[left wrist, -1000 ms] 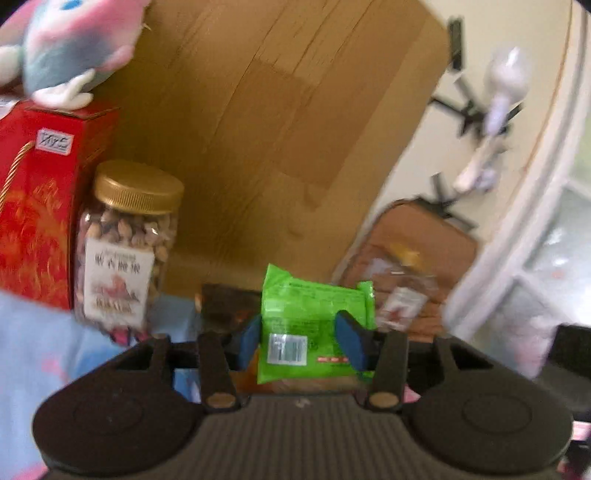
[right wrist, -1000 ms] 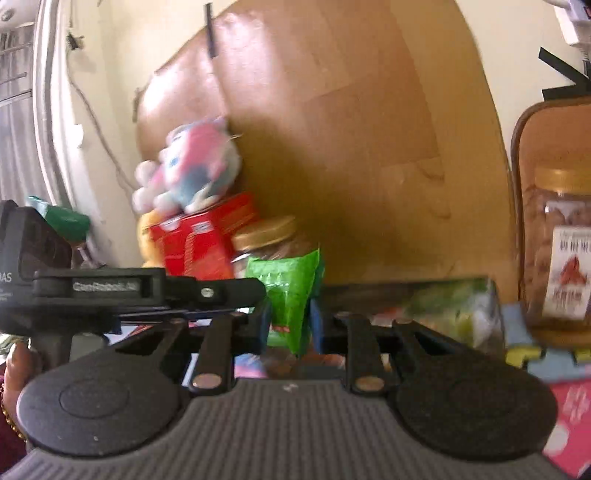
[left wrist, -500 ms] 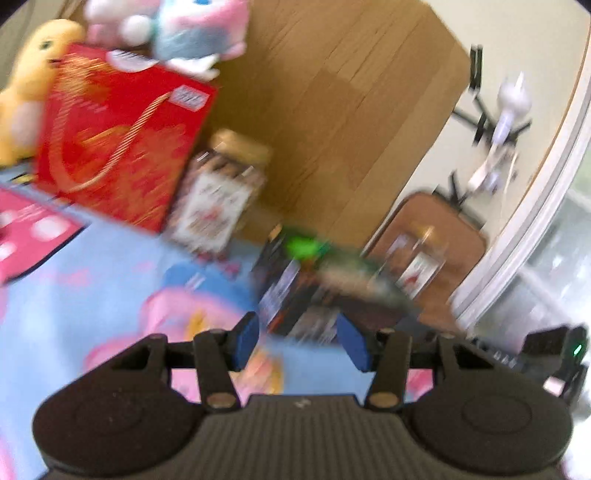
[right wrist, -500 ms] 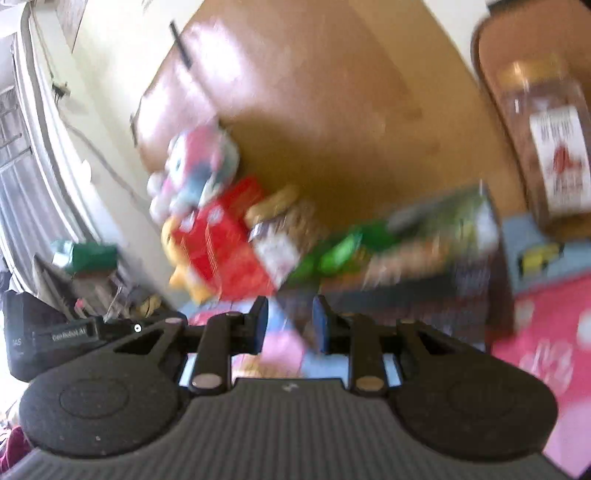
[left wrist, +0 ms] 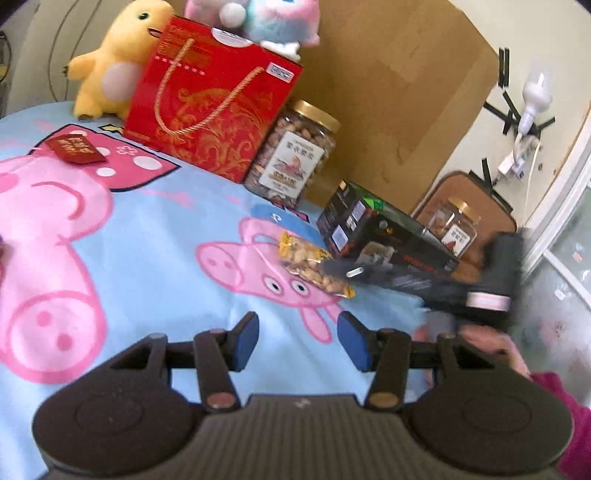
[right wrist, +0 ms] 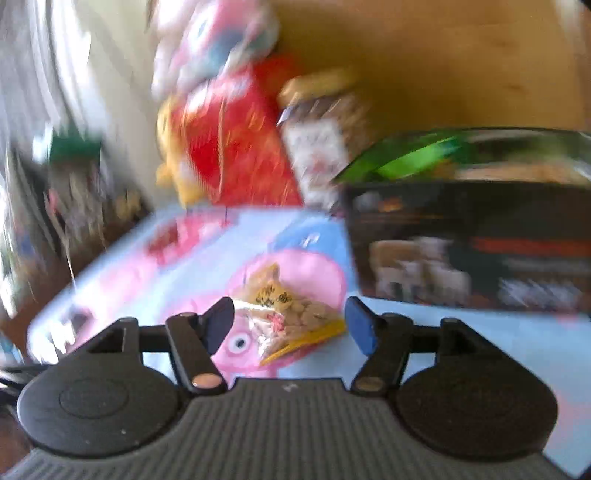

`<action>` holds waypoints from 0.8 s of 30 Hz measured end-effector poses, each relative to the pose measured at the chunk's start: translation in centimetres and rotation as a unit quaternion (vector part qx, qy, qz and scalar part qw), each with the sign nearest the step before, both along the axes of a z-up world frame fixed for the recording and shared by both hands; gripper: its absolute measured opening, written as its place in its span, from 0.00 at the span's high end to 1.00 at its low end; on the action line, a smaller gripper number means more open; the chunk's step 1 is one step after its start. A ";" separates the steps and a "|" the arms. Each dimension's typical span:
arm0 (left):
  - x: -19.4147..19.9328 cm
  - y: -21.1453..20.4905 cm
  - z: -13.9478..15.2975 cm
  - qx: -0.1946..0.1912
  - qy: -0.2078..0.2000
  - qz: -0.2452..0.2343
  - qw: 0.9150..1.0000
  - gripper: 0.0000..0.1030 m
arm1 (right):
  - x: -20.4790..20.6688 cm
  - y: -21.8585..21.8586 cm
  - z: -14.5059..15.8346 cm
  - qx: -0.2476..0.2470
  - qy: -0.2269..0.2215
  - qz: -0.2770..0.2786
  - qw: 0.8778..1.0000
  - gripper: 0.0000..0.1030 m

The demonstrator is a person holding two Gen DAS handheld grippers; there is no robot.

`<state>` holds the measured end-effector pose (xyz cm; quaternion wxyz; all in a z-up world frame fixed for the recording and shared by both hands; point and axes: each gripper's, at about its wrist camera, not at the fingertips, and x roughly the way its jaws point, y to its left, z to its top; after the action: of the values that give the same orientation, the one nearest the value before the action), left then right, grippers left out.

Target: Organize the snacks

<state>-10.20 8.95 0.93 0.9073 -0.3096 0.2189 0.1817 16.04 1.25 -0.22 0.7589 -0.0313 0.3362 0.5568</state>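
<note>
This looks like a lived-in room of a home, not a lab or shop. A bed or table is spread with a child's cartoon-pig cloth (left wrist: 122,236). At its far edge, toward eleven o'clock, a yellow plush toy (left wrist: 110,62) and a pink-and-blue plush (left wrist: 266,18) crowd a red gift box with rope handles (left wrist: 214,110). At twelve o'clock stands a jar of nuts (left wrist: 291,155) against a flattened cardboard sheet (left wrist: 399,92). At two o'clock a power strip (left wrist: 517,158) hangs taped to the cream wall.
</note>
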 end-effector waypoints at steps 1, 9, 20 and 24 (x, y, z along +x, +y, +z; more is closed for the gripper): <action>-0.3 0.2 0.0 -0.006 -0.004 0.001 1.000 0.53 | 0.0 0.9 -0.3 -0.011 -0.019 0.003 1.000 0.34; -1.2 -0.3 -0.6 -0.045 -0.025 -0.010 0.999 0.53 | -6.8 -6.2 0.6 -0.028 -0.002 0.069 0.997 0.52; 0.5 -4.6 -1.7 -0.073 -0.004 -0.044 0.996 0.53 | -10.9 -19.8 0.7 0.059 0.046 -0.035 0.997 0.30; -0.5 -5.1 -1.0 -0.074 -0.008 -0.043 0.996 0.52 | -11.5 -19.5 0.6 0.057 0.047 -0.011 0.997 0.30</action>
<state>-10.71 3.86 -0.09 0.8906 -0.3676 0.2376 0.1234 4.50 -18.26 0.36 0.7489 0.0417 0.3391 0.5678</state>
